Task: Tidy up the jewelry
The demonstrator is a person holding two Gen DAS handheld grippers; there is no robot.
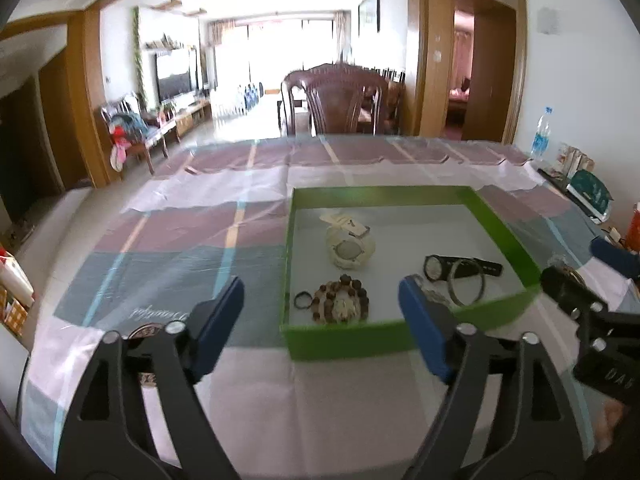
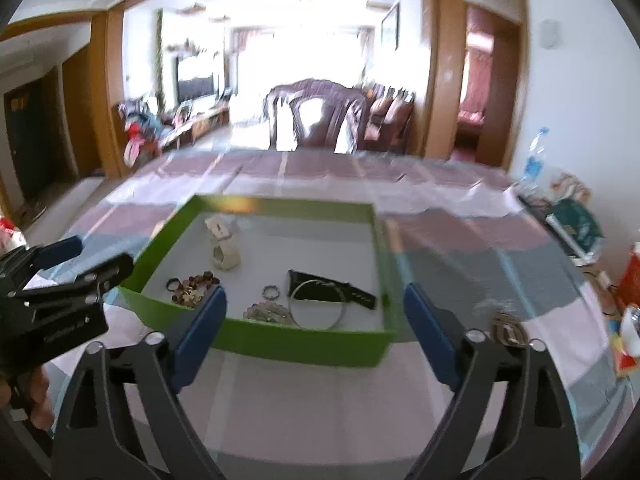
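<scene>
Green box [image 1: 404,336] wall fronts both released grippers, left [image 1: 322,322] and right [image 2: 314,332]; water bottle [image 1: 542,132] stands well apart.

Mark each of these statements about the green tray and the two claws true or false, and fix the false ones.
1. Both claws are open and hold nothing. True: the left claw and the right claw are spread wide, with nothing between the pads.
2. The shallow green cardboard tray is bare inside. False: it holds several pieces.
3. The cream-white plastic wristwatch lies inside the tray. True.
4. The thin silver metal bangle lies on the cloth outside the tray. False: it lies inside the tray, overlapping the black strap wristwatch.
5. The brown wooden bead bracelet is in the tray's far corner. False: it lies by the near wall.
</scene>
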